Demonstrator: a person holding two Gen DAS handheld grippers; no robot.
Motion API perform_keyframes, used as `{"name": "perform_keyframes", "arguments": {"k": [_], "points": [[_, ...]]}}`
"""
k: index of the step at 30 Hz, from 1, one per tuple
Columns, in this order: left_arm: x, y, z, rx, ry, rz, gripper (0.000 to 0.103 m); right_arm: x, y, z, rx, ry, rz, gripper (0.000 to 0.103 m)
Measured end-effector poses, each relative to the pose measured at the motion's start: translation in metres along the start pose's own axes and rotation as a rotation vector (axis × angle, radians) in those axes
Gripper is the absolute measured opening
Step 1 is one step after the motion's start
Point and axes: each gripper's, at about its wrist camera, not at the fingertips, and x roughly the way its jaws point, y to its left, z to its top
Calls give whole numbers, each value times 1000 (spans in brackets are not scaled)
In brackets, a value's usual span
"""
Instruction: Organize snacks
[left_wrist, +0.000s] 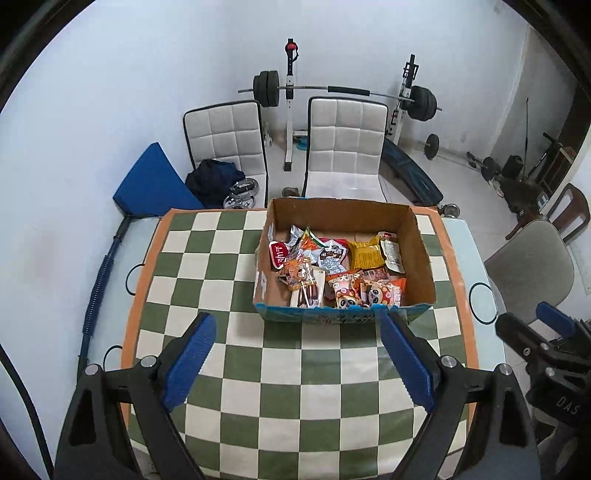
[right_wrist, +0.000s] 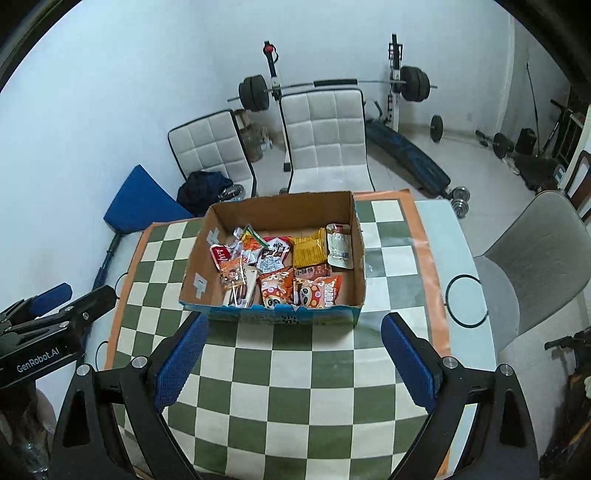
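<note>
An open cardboard box (left_wrist: 421, 254) stands at the far side of the checkered tablecloth (left_wrist: 280, 369). It holds several snack packets (left_wrist: 340, 266), among them a yellow one (left_wrist: 365, 253) and panda-printed ones (left_wrist: 364, 291). My left gripper (left_wrist: 297, 334) is open and empty, above the cloth just short of the box's front wall. The box also shows in the right wrist view (right_wrist: 356, 229), with the snacks (right_wrist: 284, 269) inside. My right gripper (right_wrist: 293, 334) is open and empty, also just before the box. Each gripper shows at the other view's edge.
Two white padded chairs (left_wrist: 343, 147) stand behind the table, with a barbell rack (left_wrist: 291, 92) and a weight bench behind them. A blue cushion (left_wrist: 151, 184) lies at the left. A grey chair (right_wrist: 535, 251) stands at the right of the glass table (right_wrist: 461, 258).
</note>
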Motion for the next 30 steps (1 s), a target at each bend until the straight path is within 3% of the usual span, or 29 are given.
{"name": "perform_keyframes", "arguments": {"k": [7, 15, 18, 30], "points": [[-40, 9, -10, -20, -48, -9, 91, -53, 7, -12, -19, -69, -12, 97], [-63, 11, -16, -26, -104, 0, 91, -82, 8, -15, -32, -108, -20, 100], [-65, 12, -13, -35, -129, -1, 103, -84, 8, -14, -30, -119, -24, 100], [-49, 10, 1, -42, -177, 40, 103, -55, 4, 4, -19, -137, -71, 102]]}}
